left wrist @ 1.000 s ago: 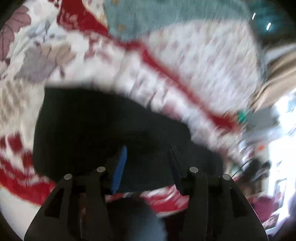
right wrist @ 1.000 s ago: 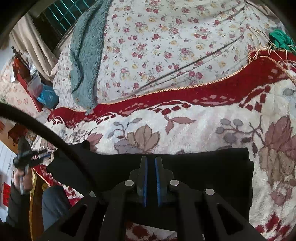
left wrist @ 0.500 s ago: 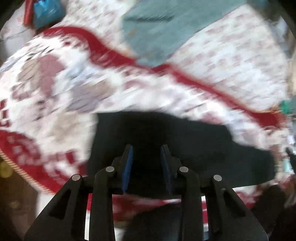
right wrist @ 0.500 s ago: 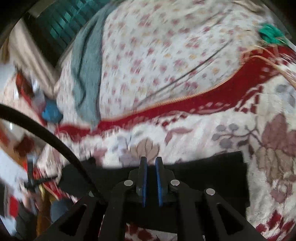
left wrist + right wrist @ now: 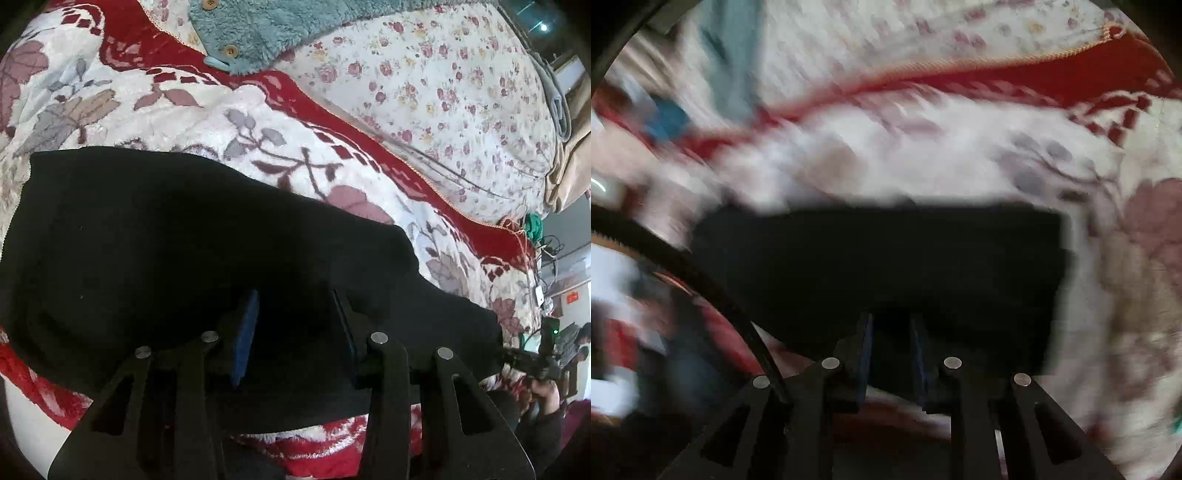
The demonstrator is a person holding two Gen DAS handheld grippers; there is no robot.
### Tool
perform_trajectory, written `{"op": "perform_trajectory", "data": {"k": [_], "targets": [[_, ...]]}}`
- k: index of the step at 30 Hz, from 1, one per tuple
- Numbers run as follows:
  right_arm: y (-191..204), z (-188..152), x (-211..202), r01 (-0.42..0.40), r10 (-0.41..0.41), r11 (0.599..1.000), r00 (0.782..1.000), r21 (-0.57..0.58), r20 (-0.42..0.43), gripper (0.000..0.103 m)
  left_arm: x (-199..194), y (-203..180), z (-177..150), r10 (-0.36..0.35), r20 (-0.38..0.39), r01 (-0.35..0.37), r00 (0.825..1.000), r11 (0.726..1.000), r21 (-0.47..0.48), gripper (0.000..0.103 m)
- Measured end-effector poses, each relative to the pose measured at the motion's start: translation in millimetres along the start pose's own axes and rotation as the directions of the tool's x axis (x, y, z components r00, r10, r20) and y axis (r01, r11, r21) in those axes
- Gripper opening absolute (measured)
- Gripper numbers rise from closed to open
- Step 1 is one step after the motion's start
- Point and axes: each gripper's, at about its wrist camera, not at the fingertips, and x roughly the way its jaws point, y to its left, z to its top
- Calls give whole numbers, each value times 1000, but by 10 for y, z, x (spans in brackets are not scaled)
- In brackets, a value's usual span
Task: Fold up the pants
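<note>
The black pants (image 5: 177, 240) lie folded flat on the red and white floral blanket (image 5: 258, 125). My left gripper (image 5: 295, 306) is open, its blue pads spread over the pants' near edge. In the blurred right wrist view the pants (image 5: 886, 258) form a dark rectangle. My right gripper (image 5: 890, 325) hangs over their near edge with its blue pads parted by a small gap and nothing between them.
A teal fleece garment with buttons (image 5: 266, 29) lies at the back on a rose-print sheet (image 5: 443, 92). A green object (image 5: 533, 225) and cables sit at the blanket's right end. A black cable (image 5: 713, 291) crosses the right wrist view.
My right gripper was shut and now has its pads parted. My left gripper has opened wider than half a second ago. Both cameras have moved closer over the pants.
</note>
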Motion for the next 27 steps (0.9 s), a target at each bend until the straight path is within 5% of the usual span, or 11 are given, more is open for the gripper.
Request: {"op": "perform_trajectory", "data": {"k": [2,4,7,9,13,15,18,27], "targets": [[-202,43,-75,-69,64,995,996,71,64,5,-2,-73,-15,39,12,-39,999,999,31,39],[-362,80,-242,4,-31,987,986,162,161,9,36,-131,-44,75,19,-76,997,995,65,39],[-475,69,-446,-101,37,966,965,238,259,13,66,-149,-50,87,27,-89,996,993,79,40],[-459,73,-400,-108,57,966,974,233,219,21,56,-72,-43,52,25,-53,998,998,45,40],[-405,49,-181,11,-33,981,993,195,110,21,22,70,-27,-37,21,38,999,999,-36,39],[-396,87,-133,-3,-19,984,992,179,122,21,6,98,-23,-59,20,60,998,997,-56,39],[-377,139,-125,-41,24,989,992,141,121,7,-3,72,-25,-51,22,52,998,997,-50,40],[-340,407,-256,20,-52,991,969,133,240,6,-2,65,-24,-52,28,53,998,997,-50,39]]}}
